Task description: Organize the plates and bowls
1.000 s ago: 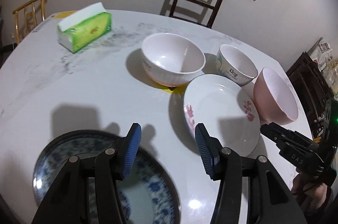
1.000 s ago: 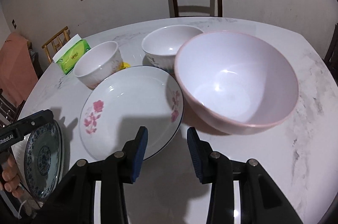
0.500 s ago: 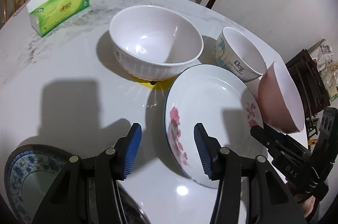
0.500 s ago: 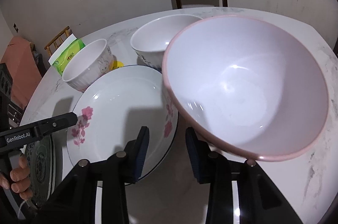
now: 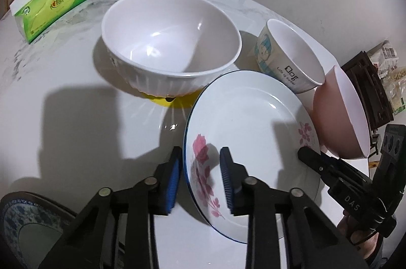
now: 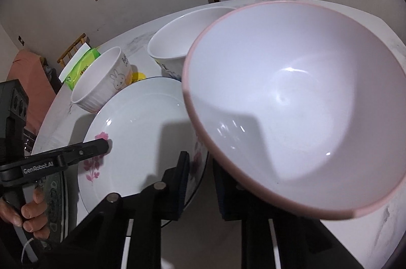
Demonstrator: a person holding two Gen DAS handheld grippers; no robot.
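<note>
Both grippers have just been closing on opposite rims of the rose-patterned plate (image 5: 253, 132): left gripper (image 5: 200, 177) and right gripper (image 6: 200, 182) straddle it, not visibly pinching, probably to lift it level.

- Left gripper (image 5: 200, 174): black frame, two fingers faced with ribbed blue pads (image 5: 173, 176), round silver screw heads along the linkage.
- The same tool from the right wrist camera: a long black finger lettered "GenRobot.AI" in white, a boxy black housing behind it, a white cord below.
- Right gripper (image 6: 201, 184): black fingers, dark ribbed pads, silver screws at the joints.
- From the left wrist camera its black finger reads "DAS" in white.
</note>
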